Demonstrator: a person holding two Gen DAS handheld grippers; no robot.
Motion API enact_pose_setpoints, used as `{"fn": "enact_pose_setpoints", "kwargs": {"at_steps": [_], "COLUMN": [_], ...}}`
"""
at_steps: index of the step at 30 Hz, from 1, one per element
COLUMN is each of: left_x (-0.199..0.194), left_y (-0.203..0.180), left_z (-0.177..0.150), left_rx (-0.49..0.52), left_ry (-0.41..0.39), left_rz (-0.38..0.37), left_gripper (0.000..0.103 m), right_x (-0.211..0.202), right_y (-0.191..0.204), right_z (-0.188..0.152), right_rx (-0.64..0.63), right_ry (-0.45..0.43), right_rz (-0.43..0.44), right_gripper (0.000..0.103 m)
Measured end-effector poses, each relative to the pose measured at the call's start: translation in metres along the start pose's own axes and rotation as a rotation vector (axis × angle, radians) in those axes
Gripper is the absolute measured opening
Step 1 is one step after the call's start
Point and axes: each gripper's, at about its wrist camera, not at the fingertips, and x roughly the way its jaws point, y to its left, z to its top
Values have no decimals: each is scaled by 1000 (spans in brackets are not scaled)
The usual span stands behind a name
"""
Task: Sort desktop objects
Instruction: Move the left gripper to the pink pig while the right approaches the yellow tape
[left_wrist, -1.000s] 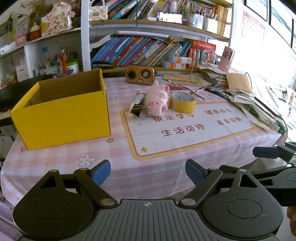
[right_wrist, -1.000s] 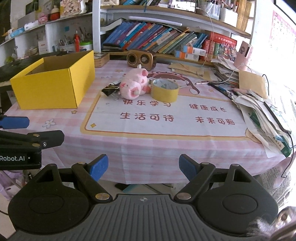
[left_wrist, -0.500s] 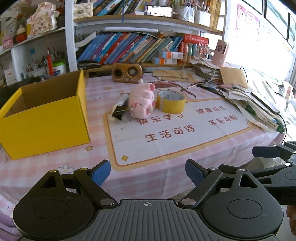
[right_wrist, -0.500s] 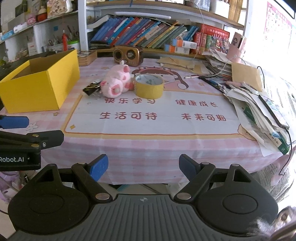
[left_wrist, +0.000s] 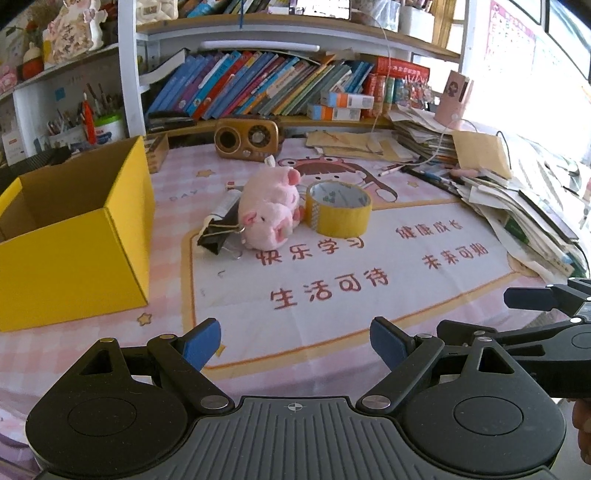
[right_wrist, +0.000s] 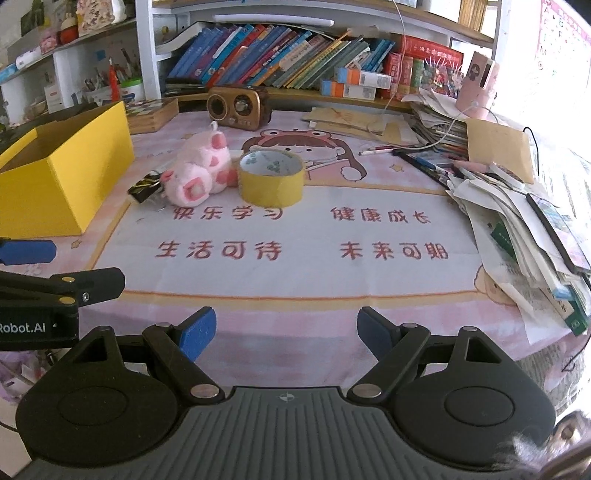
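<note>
**Both grippers wide, nothing held, near table edge**

Left gripper (left_wrist: 295, 341) and right gripper (right_wrist: 286, 330) sit side by side over the table's near edge, angled down toward the mat, jaws spread wide with nothing between them. Well ahead: pink plush pig (left_wrist: 271, 212) touching the yellow tape roll (left_wrist: 338, 208) on its right, black binder clip (left_wrist: 218, 232) against its left. Open yellow box (left_wrist: 74, 236) stands at left.

Home study: crammed bookshelves (left_wrist: 266, 85), paper stacks (right_wrist: 517, 221), cartoon desk mat (left_wrist: 332, 288).
</note>
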Motion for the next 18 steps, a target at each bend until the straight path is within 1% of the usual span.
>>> {"fn": "enact_pose_setpoints", "kwargs": {"at_steps": [9,18], "left_x": [26,48], "left_y": [-11,-12], "left_z": [21,37], "left_rx": [-43,-86], "left_ry": [7,20], "left_rz": [53,133], "left_gripper": [90,90], "right_x": [32,73], "right_y": [-26,-44], "right_z": [26,60], "right_rx": [-32,-22], "right_ry": [5,14], "right_rz": [45,114], "right_gripper": [83,83]}}
